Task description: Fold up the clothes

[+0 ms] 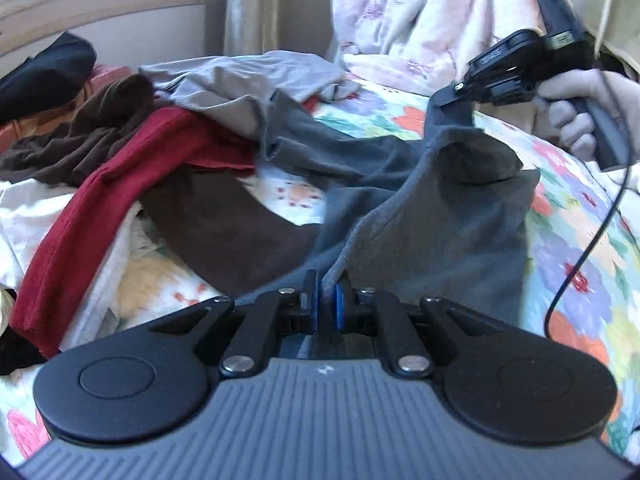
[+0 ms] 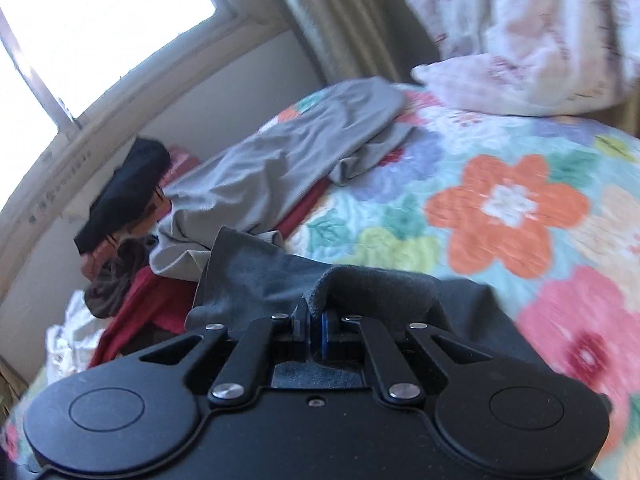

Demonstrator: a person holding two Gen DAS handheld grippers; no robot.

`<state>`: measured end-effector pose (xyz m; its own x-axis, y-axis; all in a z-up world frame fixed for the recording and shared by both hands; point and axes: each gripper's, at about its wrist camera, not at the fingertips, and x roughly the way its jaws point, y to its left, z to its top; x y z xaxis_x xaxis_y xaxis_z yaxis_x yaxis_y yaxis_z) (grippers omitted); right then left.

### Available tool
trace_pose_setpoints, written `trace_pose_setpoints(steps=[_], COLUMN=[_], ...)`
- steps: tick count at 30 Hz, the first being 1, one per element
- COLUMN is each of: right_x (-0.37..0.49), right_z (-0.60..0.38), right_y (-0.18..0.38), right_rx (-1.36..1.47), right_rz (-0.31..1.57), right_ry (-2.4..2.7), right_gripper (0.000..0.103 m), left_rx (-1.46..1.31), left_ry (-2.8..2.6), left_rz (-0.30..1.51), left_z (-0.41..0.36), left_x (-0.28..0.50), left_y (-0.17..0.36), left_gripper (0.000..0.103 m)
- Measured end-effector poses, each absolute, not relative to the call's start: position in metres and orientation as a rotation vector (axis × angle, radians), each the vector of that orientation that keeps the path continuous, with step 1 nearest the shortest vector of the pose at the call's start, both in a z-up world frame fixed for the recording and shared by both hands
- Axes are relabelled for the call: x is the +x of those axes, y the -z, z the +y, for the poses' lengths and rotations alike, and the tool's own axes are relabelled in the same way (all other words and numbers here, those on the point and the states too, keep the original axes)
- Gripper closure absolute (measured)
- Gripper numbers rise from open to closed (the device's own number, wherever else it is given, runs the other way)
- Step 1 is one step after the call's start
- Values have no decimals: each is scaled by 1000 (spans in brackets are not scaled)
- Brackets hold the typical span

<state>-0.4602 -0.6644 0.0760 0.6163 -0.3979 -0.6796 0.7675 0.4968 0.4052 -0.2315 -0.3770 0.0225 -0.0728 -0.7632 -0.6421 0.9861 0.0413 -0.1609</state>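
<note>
A dark grey garment [image 1: 440,216] hangs stretched between both grippers above the bed. My left gripper [image 1: 327,300] is shut on one edge of it, low in the left wrist view. In that same view my right gripper [image 1: 454,98], held by a hand [image 1: 576,120], pinches another corner at the upper right. From the right wrist camera, the right gripper [image 2: 312,326] is shut on a rolled edge of the dark grey garment [image 2: 360,284]. The cloth sags between the two holds and trails onto the bed.
A heap of clothes lies to the left: a red garment [image 1: 100,200], a brown one [image 1: 224,224], a light grey one [image 2: 288,160] and a black one [image 2: 128,192]. A floral quilt [image 2: 508,208] covers the bed. Pillow [image 2: 520,76], curtain, window wall behind.
</note>
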Motion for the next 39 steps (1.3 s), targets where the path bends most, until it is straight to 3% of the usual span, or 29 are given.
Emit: trace_pose_setpoints(steps=[5, 10, 14, 20, 25, 30, 32, 39], right_x=[-404, -380, -362, -349, -366, -389, -399, -378], right_z=[-695, -712, -722, -719, -713, -687, -677, -673], right_y=[-52, -46, -39, -25, -34, -37, -39, -19], right_rx=[720, 730, 720, 715, 784, 848, 873, 904], right_rz=[665, 649, 683, 705, 559, 491, 463, 468], right_ry=[734, 702, 700, 724, 762, 789, 799, 750], right_gripper=[98, 98, 98, 98, 77, 68, 58, 44], left_rx=[376, 351, 446, 452, 423, 274, 197, 333], left_ry=[1490, 1556, 1503, 1512, 1485, 1440, 1466, 1488], left_rz=[781, 729, 801, 753, 817, 695, 709, 776], left_z=[-386, -385, -405, -402, -406, -389, -383, -393], left_x=[-197, -196, -188, -187, -175, -153, -143, -159], left_y=[1, -12, 20, 14, 21, -13, -21, -2], left_gripper=[96, 96, 96, 94, 91, 91, 91, 87])
